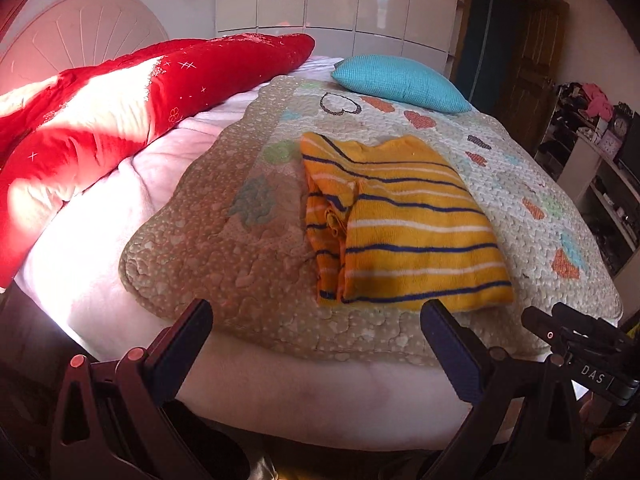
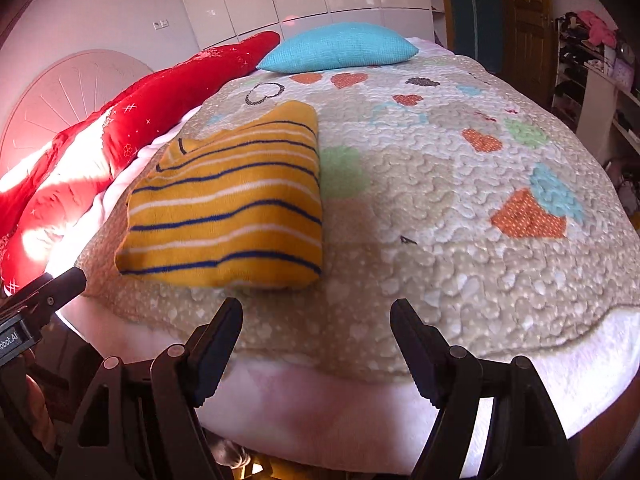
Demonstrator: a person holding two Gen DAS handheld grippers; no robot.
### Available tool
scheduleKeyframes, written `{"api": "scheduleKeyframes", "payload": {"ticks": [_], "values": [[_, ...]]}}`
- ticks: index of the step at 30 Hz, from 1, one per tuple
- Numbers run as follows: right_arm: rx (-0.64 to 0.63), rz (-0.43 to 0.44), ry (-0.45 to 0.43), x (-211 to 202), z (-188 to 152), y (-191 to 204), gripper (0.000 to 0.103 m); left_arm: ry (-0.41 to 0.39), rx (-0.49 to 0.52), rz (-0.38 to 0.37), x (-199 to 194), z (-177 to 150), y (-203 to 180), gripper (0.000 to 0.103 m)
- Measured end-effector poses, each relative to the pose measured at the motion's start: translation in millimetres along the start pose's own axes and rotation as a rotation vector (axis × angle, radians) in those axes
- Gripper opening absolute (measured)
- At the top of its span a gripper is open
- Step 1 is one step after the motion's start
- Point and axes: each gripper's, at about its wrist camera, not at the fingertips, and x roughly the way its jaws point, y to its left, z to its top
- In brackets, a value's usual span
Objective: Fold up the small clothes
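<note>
Striped yellow garment [image 1: 404, 224] folded, lies on quilt [image 1: 240, 264] near bed front edge. Left claw [image 1: 316, 332] wide, empty, just short of it. Right claw [image 2: 316, 328] wide, empty, beside its corner. Risk: pinching quilt w/ garment, or top layer only, undoing fold.
</note>
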Motion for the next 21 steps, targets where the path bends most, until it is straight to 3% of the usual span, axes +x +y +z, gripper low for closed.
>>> {"api": "scheduleKeyframes", "payload": {"ticks": [7,21], "values": [[0.024,-0.141,-0.002,-12.1,-50.9,-8.4,0.082,0.091,0.056,-0.03,-1.5,-47.8,-25.7,0.103],[0.048,-0.197,0.067,4.2,-62.1,-7.8,0.082,0.052,0.069,-0.029,-11.6,-41.0,-27.0,0.103]]}}
